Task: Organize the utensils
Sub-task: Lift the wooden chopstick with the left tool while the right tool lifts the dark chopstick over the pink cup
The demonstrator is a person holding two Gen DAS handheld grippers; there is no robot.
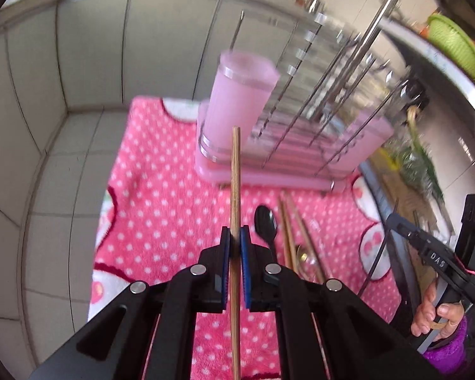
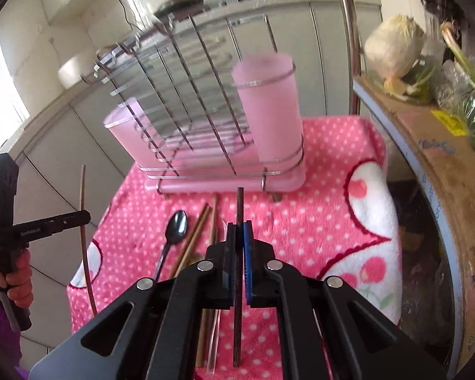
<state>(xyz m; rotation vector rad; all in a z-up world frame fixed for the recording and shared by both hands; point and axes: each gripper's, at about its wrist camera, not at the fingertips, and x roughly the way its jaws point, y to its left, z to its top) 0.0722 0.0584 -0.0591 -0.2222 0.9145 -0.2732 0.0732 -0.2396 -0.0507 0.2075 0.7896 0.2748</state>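
Chopsticks rise between both sets of jaws over a pink polka-dot towel (image 1: 161,190). The left gripper (image 1: 236,242) is clenched on a light wooden chopstick (image 1: 235,171) that points up toward the pink utensil cup (image 1: 237,95) at the near end of a wire dish rack (image 1: 316,110). The right gripper (image 2: 239,237) is clamped on a dark chopstick (image 2: 240,202), its tip just short of the rack's pink base. On the towel between gripper and rack lie the rest of the utensils — a black spoon (image 2: 177,224) beside a loose bundle of wooden chopsticks (image 2: 199,231), touching or nearly so. A second pink cup (image 2: 126,133) stands at the rack's far end. To the right, a cardboard box (image 2: 427,164) carries greens — details blurred.
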